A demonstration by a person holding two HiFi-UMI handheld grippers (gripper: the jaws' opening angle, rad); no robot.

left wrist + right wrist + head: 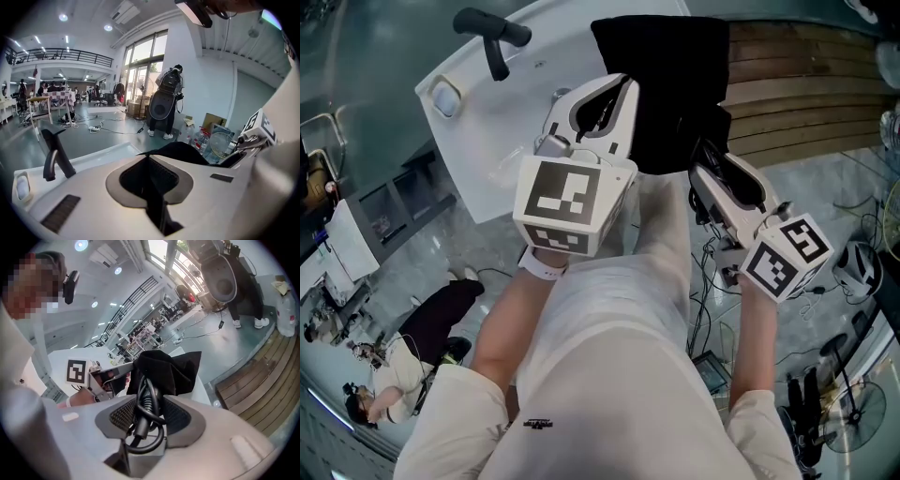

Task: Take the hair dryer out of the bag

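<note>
Over the white basin point(506, 122), the left gripper point(150, 180) pinches the black bag point(666, 84) and the right gripper point(147, 417) clamps the coiled cord point(143, 385) (hair dryer probably inside, hidden). Extraction is under way; next, draw the cord upward.

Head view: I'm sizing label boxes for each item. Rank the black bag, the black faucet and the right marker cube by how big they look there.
1. black bag
2. right marker cube, though it sits nearer the camera, which enlarges it
3. black faucet
</note>
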